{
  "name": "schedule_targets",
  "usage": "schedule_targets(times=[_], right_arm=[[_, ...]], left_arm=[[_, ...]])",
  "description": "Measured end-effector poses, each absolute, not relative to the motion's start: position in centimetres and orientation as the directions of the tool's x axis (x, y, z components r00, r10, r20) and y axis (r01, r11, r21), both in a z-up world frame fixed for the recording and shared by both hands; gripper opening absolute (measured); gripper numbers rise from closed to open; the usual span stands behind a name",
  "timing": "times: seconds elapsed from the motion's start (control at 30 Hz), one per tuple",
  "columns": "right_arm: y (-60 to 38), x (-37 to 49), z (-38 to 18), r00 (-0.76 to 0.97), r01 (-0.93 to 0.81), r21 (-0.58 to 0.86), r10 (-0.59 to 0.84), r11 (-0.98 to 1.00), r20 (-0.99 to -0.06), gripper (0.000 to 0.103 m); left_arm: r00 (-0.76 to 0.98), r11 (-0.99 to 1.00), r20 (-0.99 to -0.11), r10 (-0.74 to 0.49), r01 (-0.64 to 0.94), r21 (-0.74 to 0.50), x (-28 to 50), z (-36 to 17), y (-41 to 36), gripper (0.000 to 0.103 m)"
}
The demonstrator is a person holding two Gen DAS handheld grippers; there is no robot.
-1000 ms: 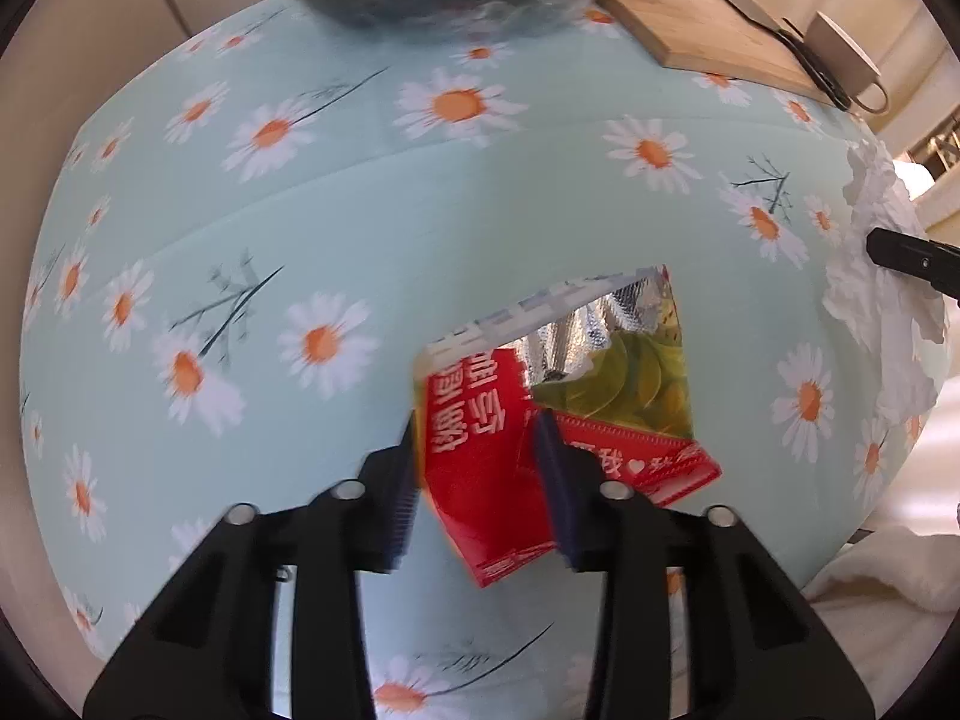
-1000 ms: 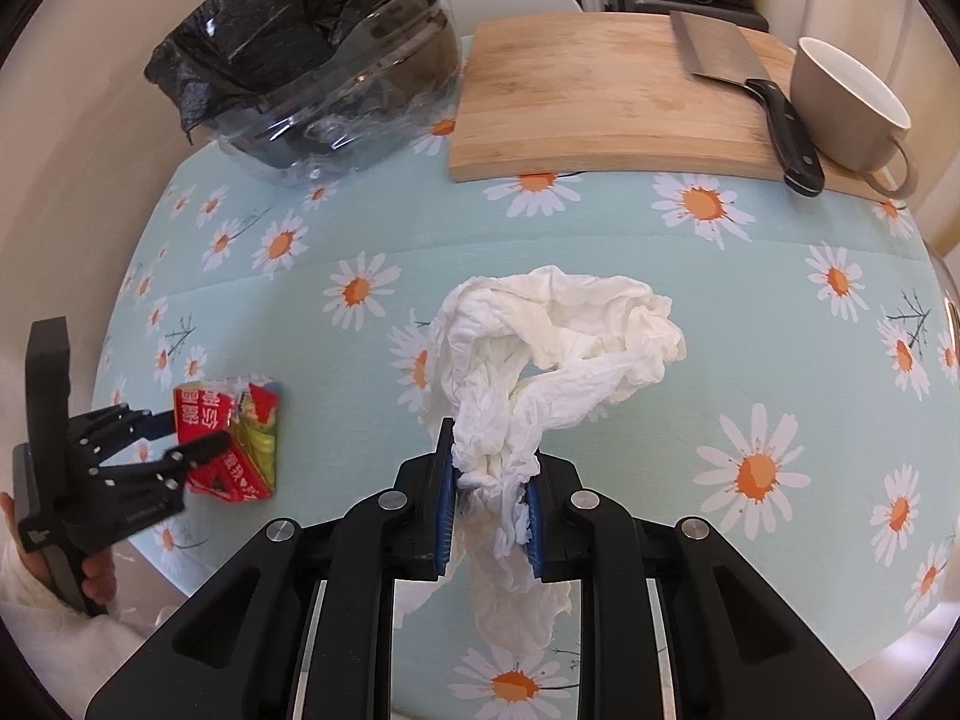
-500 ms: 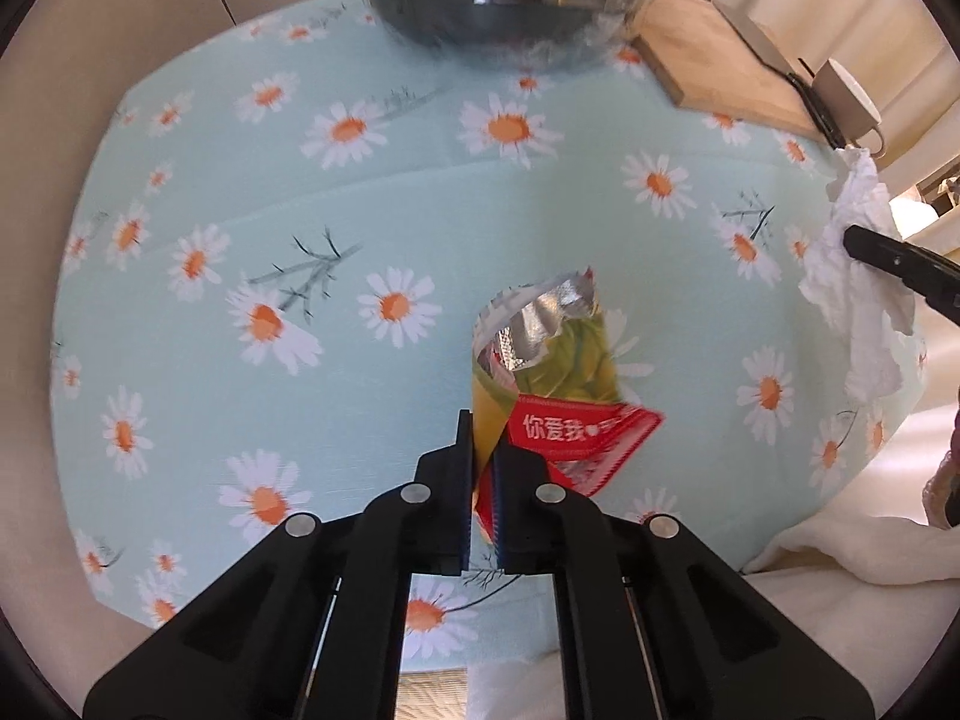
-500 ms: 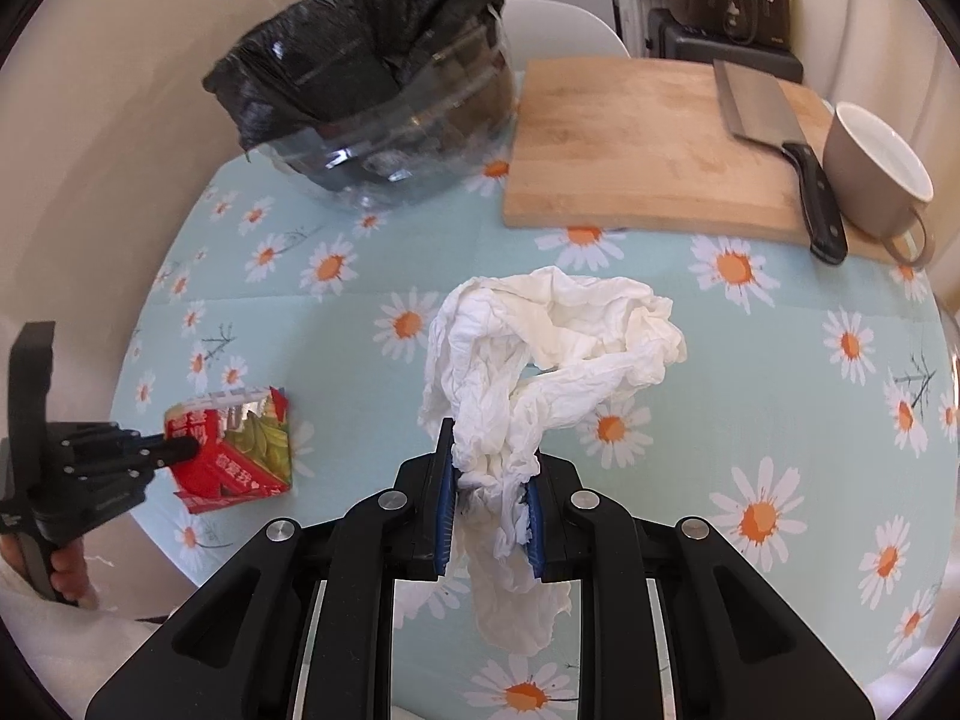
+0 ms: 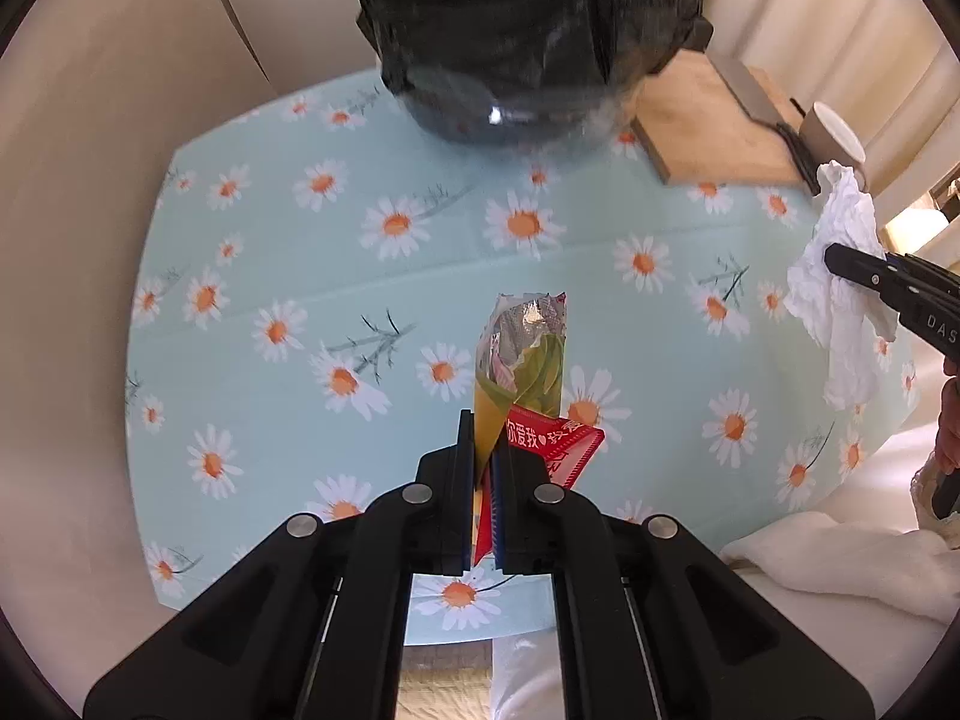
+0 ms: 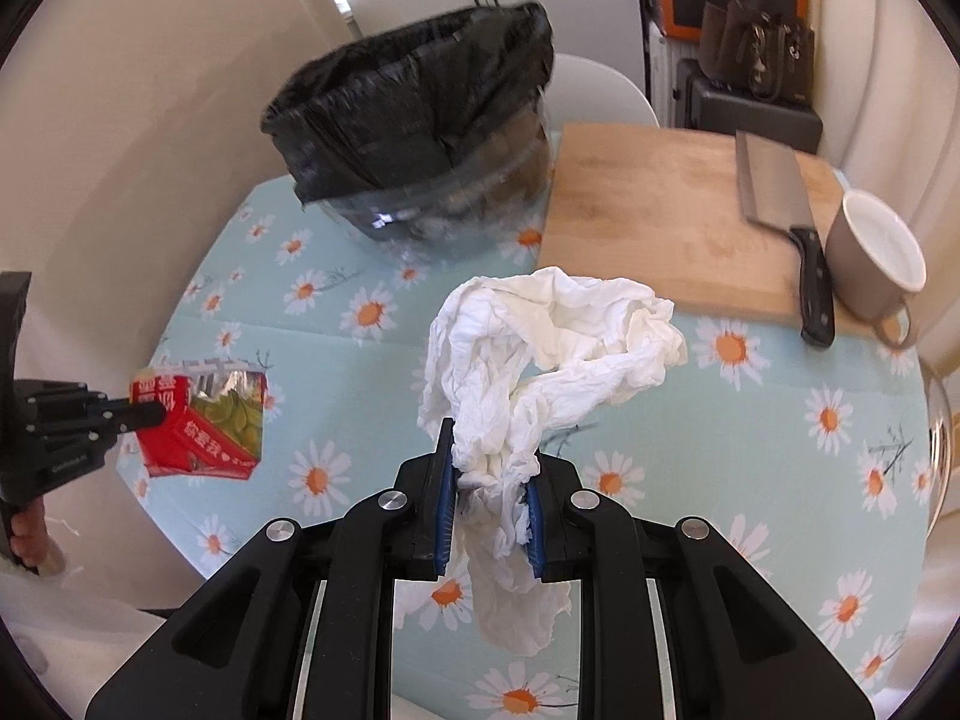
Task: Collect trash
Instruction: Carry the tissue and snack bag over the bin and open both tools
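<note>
Our left gripper (image 5: 487, 468) pinches the red foil snack packet (image 5: 528, 372) by its corner, aloft over the table. The right gripper (image 6: 489, 480) clamps the crumpled white tissue (image 6: 552, 336) midair. Both look light and floppy, so we'd keep tight edge grips toward the black-lined bin (image 6: 420, 138).

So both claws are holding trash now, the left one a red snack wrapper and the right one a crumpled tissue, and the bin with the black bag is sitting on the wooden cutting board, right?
Not quite. The right wrist view shows the bin standing on the daisy tablecloth beside the cutting board, not on it. The rest holds: the left claw grips the snack wrapper, the right claw the tissue.
</note>
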State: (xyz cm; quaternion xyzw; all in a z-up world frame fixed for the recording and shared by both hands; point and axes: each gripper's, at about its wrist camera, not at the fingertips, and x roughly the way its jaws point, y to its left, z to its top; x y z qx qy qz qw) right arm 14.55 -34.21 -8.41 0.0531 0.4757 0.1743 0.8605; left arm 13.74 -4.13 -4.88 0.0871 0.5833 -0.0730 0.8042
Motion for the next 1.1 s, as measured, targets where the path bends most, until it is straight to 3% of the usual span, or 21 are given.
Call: schedule_targets(times=[0.6, 0.7, 1.1], right_arm=[[-32.5, 18.1, 0.3, 0.593, -0.379, 0.194, 0.399, 0.905, -0.700, 0.019], [-32.1, 19.2, 1.0, 0.604, -0.383, 0.177, 0.391, 0.907, -0.695, 0.019], [-30.3, 25.3, 3.6, 0.643, -0.405, 0.161, 0.406, 0.900, -0.650, 0.019]], left_arm=[[0.505, 0.969, -0.863, -0.025, 0.226, 0.104, 18.3, 4.0, -5.4, 0.005], [0.515, 0.962, -0.852, -0.090, 0.266, 0.058, 18.8, 5.5, -5.5, 0.005], [0.599, 0.937, -0.785, -0.161, 0.342, 0.069, 24.2, 10.3, -6.0, 0.005]])
